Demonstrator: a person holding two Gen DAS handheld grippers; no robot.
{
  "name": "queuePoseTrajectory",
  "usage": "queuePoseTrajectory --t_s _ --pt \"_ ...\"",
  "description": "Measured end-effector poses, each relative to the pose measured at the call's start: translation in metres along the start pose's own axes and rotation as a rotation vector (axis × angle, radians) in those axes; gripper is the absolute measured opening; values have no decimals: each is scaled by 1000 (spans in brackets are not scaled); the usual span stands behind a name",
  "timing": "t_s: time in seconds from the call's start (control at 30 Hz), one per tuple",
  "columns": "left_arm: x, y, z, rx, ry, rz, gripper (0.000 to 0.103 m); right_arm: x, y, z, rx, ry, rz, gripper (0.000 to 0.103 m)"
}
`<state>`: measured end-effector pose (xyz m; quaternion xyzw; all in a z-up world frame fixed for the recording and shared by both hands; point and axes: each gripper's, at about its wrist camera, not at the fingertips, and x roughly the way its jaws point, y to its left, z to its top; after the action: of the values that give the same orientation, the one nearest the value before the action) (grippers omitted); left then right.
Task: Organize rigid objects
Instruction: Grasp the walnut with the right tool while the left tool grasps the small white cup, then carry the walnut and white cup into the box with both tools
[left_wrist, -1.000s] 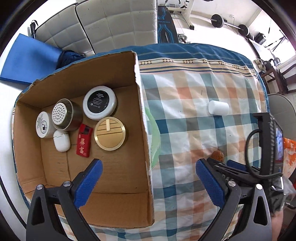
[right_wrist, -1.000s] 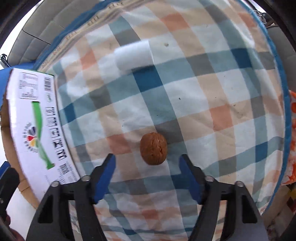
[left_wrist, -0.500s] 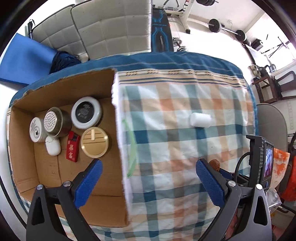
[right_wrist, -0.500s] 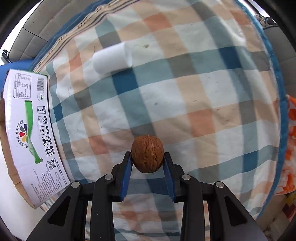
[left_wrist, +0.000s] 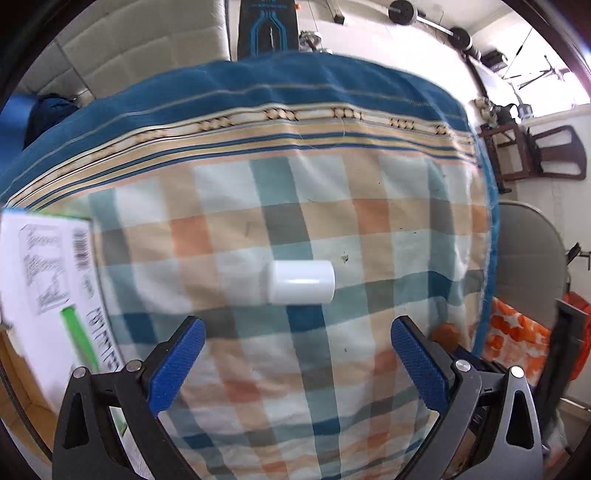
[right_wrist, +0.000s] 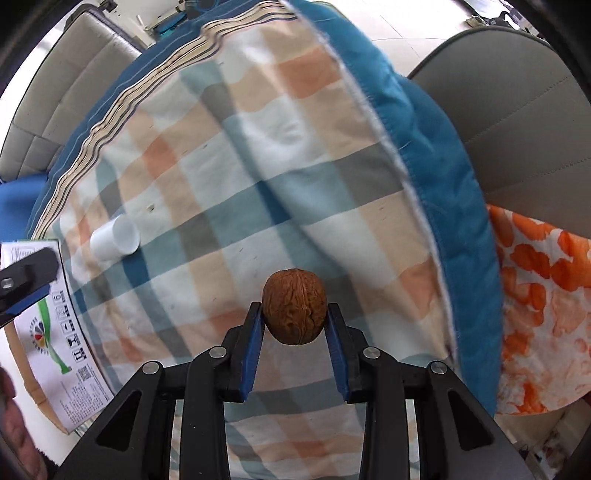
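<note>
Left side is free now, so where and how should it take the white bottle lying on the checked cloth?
Grip the white bottle across its round middle, coming from above. It lies on its side, long axis left-right in the left view, so the open left hand-held gripper should turn until its pads close across the barrel.

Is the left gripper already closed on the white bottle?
No, the left gripper is open above the checked cloth, and the white bottle lies on its side beyond the fingertips, untouched.

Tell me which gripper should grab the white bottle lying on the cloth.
Left. The left gripper is open with the white bottle just ahead; the right gripper is shut on the walnut.
</note>
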<state>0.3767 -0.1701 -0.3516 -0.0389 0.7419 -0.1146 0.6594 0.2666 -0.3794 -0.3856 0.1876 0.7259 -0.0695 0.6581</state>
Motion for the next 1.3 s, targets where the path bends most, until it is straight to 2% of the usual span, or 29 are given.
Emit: queuePoseTrajectory --t_s 0.1,0.17,0.2,0.23,0.27,0.3,0.37,0.6,0.83,0.97,1.07,1.3 --pt "21 -10 13 18 28 23 103 -1 -9 12 5 1 3 36" --pt "35 -17 21 42 49 52 98 -1 -10 19 7 4 5 36" --pt "41 -19 24 52 60 69 92 -1 -11 23 7 6 8 36" --pt "48 -21 27 58 71 78 71 -2 -13 26 6 7 8 36" --pt "53 -21 29 60 80 91 55 -2 -13 28 3 9 8 36" --pt "55 -21 29 63 79 115 46 -2 -14 29 2 11 8 36" --pt "51 -23 29 80 54 127 40 -2 -12 30 -3 13 11 36" --pt "25 -16 17 103 10 116 40 -5 -3 30 -27 12 14 36" --pt "-30 2 -11 97 -67 53 40 -17 39 10 -73 -7 46 36" --pt "-79 22 -41 87 -145 14 40 -38 71 -7 -121 -38 66 36" --pt "-116 51 -64 69 -200 1 40 -60 101 -24 -168 -67 93 36" --pt "-157 125 -119 -21 -275 34 40 -95 203 -84 -319 -101 152 36"
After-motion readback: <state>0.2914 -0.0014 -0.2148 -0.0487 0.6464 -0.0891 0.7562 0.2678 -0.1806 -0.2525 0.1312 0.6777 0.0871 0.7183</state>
